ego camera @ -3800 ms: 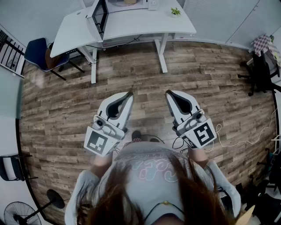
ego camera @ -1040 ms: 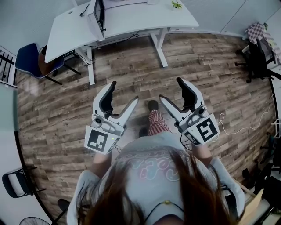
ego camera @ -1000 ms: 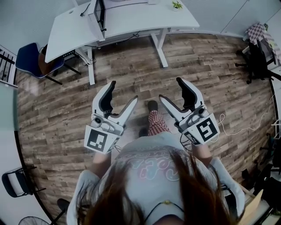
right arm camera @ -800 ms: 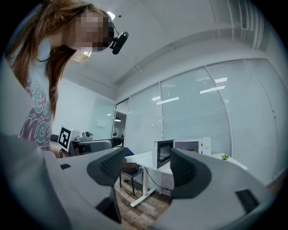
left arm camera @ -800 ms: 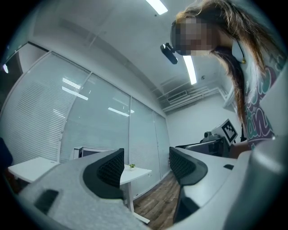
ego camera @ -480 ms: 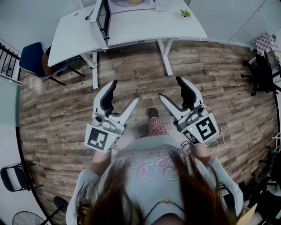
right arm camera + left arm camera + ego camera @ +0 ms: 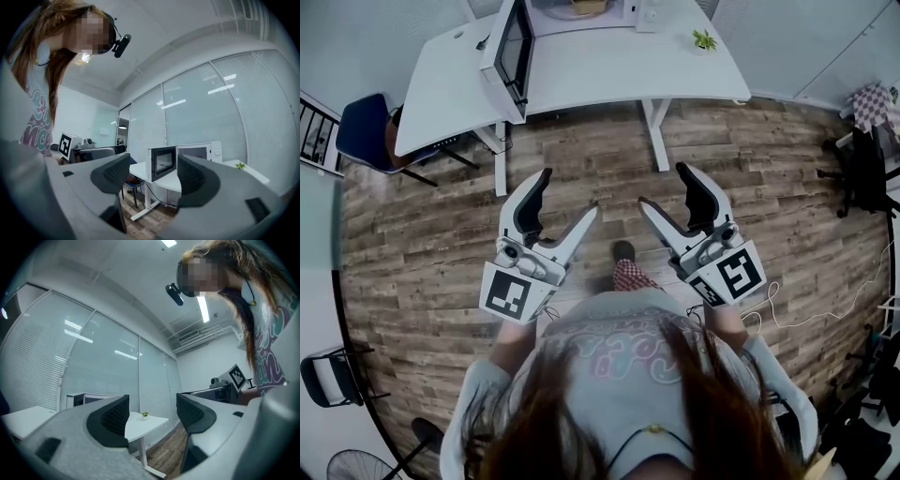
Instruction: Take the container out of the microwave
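The left gripper (image 7: 570,192) is held spread wide, with nothing between its jaws, and the right gripper (image 7: 661,186) is likewise spread wide and empty. Both are held over the wooden floor (image 7: 422,244). Well ahead of them, the microwave (image 7: 201,151) is seen on the counter (image 7: 609,70), its door (image 7: 511,47) swung open. The tan container (image 7: 579,7) is seen inside.

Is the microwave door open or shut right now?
Open: the microwave door stands swung out from the microwave, its cavity exposed.
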`<state>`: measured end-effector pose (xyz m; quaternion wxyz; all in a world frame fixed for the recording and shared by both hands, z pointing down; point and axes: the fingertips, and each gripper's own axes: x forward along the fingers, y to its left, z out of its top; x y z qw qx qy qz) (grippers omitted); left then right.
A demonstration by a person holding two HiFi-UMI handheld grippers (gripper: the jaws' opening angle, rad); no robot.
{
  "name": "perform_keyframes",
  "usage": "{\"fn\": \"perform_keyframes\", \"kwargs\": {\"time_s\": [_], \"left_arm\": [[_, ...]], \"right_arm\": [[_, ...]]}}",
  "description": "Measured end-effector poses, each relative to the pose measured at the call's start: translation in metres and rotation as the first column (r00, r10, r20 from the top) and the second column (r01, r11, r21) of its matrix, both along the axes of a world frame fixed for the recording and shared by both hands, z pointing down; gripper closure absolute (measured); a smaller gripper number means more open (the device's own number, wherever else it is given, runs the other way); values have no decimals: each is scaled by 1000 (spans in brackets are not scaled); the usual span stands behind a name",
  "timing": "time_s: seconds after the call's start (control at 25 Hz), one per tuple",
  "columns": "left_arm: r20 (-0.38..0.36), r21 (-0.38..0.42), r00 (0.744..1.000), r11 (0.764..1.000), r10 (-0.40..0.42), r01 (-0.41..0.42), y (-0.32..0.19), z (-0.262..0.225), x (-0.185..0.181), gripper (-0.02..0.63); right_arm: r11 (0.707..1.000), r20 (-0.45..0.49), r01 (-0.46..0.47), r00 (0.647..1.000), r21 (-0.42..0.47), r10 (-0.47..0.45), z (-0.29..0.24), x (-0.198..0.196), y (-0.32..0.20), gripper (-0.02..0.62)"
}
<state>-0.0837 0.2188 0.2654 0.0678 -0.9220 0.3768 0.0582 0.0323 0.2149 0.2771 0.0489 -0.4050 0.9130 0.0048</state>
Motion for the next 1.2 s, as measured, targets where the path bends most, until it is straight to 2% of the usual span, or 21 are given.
{"fn": "perform_keyframes", "kwargs": {"time_s": [0.36,0.64,0.88,1.2], "left_arm": [[-8,15,1000,999,-29,29,-55,-10,18,321],[-12,12,998,998,-59,59,-94,-11,33,321],[-5,17,996,996,-90,90,-124,-10,48,321],[-4,35,991,990,-133,133,-145,-14,59,321]], "right_arm": [[999,-10,37,999,13,-37,-6,14,-57,293],[997,17,73,997,13,-73,-10,29,-98,293],[995,-3,95,995,10,-95,-6,46,-126,293],[993,8,118,993,9,-118,-2,61,-151,293]]}}
